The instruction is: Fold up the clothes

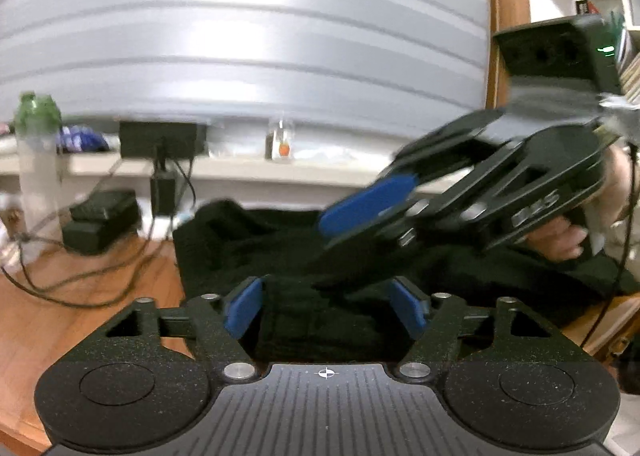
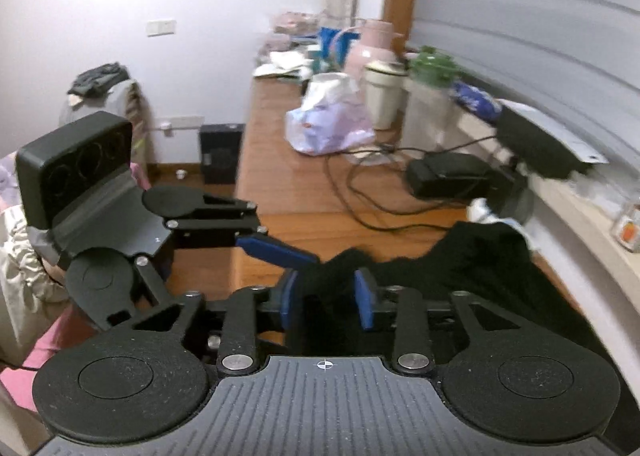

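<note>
Lying rumpled on one orange-brown wooden table (image 1: pixel 100 320), one black knitted garment (image 1: pixel 248 244) fills the middle of both wrist views and serves as the landmark. Nearest, over its near edge, the left gripper (image 1: pixel 326 310) holds its two blue-padded fingers (image 1: pixel 244 308) apart, with black fabric showing between them; whether the pads press on it I cannot tell. Just above the garment, on its right side in the left wrist view, the right gripper (image 1: pixel 360 224) slants down toward the cloth, held by one hand (image 1: pixel 560 236), motion-blurred. In the right wrist view the right gripper (image 2: pixel 328 298) has its two blue pads (image 2: pixel 362 298) set narrowly apart with a raised fold of the garment (image 2: pixel 460 256) standing between them; the pads appear to touch the fold's sides, though a firm clamp cannot be confirmed. The left gripper (image 2: pixel 296 254) there reaches the garment's left edge.

Beyond the garment's far left corner sit one black adapter box (image 1: pixel 100 222) and several dark cables (image 1: pixel 80 276) trailing across the wood. Farther behind it runs one pale ledge (image 1: pixel 320 170) bearing one clear bottle with a green cap (image 1: pixel 36 148) and one small glass jar with an orange spot (image 1: pixel 282 142). Farthest, behind the ledge, rises one grey ribbed shutter (image 1: pixel 240 28).
</note>
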The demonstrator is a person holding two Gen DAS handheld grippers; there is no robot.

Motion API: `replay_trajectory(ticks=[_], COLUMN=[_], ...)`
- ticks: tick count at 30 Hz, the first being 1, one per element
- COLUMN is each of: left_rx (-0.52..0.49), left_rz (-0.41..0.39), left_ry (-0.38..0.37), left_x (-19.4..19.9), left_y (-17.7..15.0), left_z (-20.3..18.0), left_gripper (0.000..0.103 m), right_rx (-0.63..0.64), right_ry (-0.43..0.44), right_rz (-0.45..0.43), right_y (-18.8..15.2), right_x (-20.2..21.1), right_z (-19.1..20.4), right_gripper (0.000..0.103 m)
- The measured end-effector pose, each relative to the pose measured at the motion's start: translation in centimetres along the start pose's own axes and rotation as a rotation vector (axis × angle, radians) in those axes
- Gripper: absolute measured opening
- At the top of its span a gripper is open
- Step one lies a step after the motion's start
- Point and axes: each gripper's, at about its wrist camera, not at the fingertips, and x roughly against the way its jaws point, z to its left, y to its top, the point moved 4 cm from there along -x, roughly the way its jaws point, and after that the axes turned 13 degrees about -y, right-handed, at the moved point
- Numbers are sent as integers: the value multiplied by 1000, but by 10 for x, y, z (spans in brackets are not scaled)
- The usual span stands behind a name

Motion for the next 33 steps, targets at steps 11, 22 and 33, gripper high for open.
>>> replay_trajectory(ticks=[11,22,33], left_rx=[148,96,117], left_rz=[26,139,109], left_ry=[60,40,54], left_x=[26,4,5], left_y=[-20,-33,-35], left_z=[31,13,15], left_gripper=[73,75,40], right_rx=[116,79,19], right_ry=[-96,-175,-179], right_rz=[159,166,156], right_y=[-89,-105,-111], right_x=[31,38,45], right_z=[-18,-42,-55], right_gripper=[38,2,27])
